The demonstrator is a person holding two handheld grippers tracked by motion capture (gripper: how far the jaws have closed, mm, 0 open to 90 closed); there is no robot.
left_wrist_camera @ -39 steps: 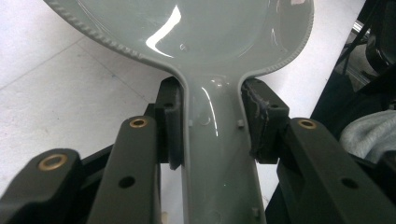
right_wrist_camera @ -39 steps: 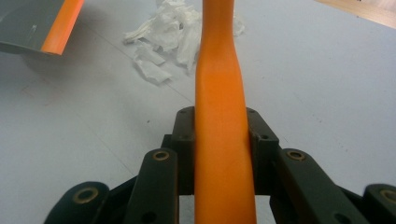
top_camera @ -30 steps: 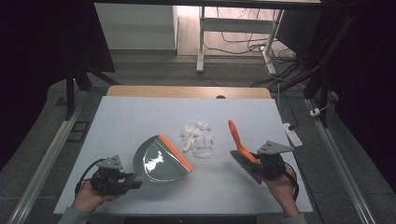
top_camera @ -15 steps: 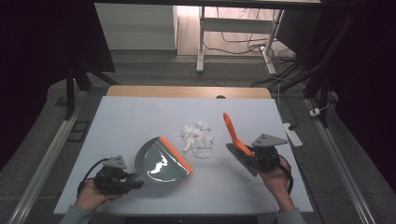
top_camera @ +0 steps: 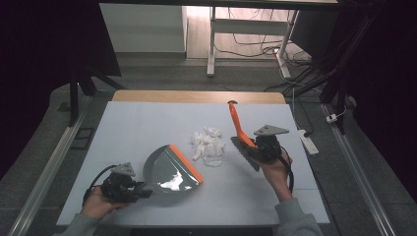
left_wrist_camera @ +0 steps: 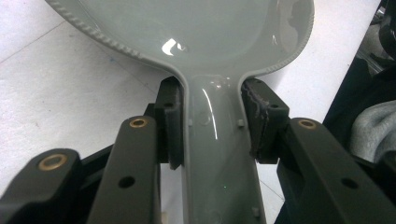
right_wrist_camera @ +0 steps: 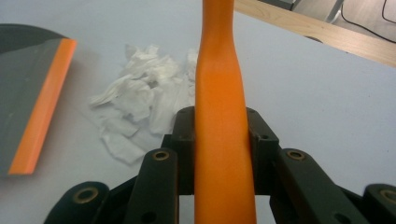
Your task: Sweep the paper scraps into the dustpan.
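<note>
A grey dustpan (top_camera: 171,169) with an orange lip lies on the table at lower left. My left gripper (top_camera: 140,189) is shut on its grey handle (left_wrist_camera: 218,154), both pads pressed against its sides. A pile of torn white paper scraps (top_camera: 208,146) lies mid-table, just beyond the dustpan's lip; the scraps (right_wrist_camera: 144,100) sit left of the brush handle in the right gripper view. My right gripper (top_camera: 255,147) is shut on a brush with an orange handle (right_wrist_camera: 222,116). The brush (top_camera: 242,137) stands right of the scraps, handle pointing away, dark bristles low.
The pale table top (top_camera: 147,123) has a wooden far edge (top_camera: 196,96). A white power strip (top_camera: 307,140) lies off the table's right side. Metal rails run along both sides. Desk legs and cables stand on the floor beyond.
My right gripper has carried the brush away from me and a little left, turning its handle more upright. The left gripper and dustpan have stayed in place.
</note>
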